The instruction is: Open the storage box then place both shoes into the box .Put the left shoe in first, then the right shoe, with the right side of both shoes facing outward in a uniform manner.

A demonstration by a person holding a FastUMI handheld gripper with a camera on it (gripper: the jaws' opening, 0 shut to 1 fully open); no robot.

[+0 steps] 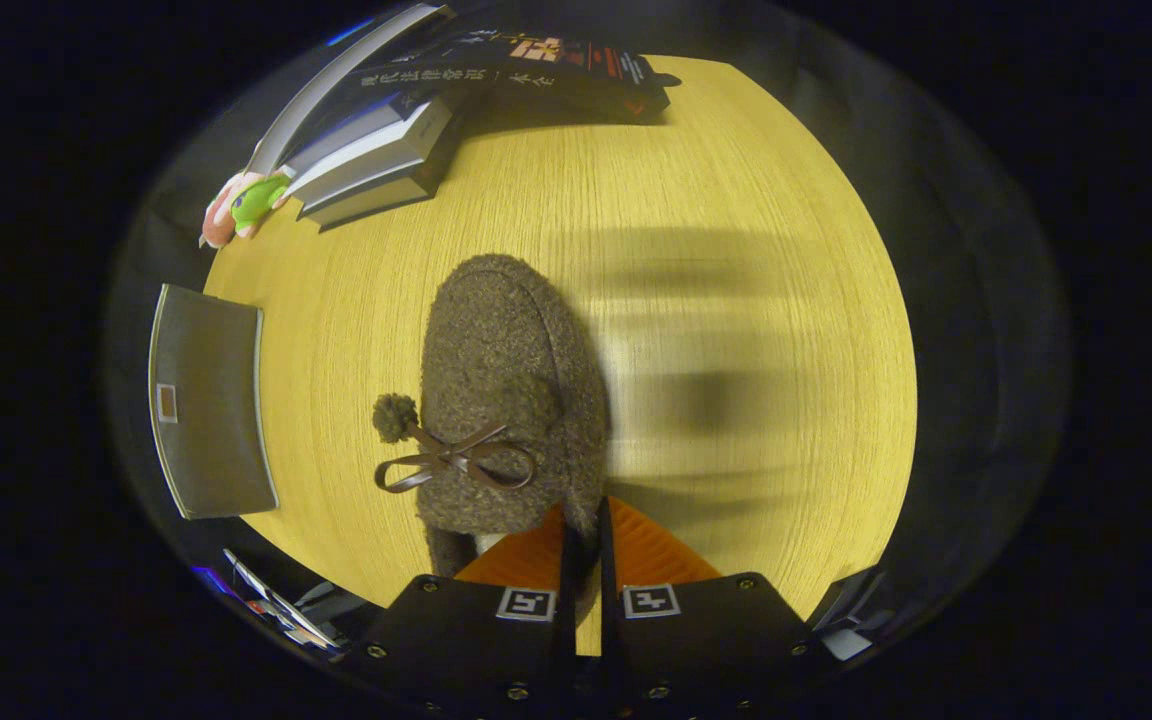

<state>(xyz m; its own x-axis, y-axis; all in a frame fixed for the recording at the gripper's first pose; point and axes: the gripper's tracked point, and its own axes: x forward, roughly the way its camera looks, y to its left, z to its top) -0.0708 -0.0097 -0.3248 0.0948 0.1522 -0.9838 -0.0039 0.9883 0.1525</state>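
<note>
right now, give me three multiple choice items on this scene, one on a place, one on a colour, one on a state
1. Where does the fuzzy shoe sit?
A. on the books
B. just ahead of the gripper, its rear edge between the fingers
C. inside the grey box

2. What colour is the table?
A. white
B. yellow wood
C. blue

3. How do the fingers stand?
A. close together, pinching the shoe's rear edge
B. spread wide apart
C. shut on the plush toy

Key: 1 B, the shoe's heel edge runs into the narrow gap; 2 B, yellow grain shows all around; 3 A, only a thin slit with shoe material parts them.
</note>
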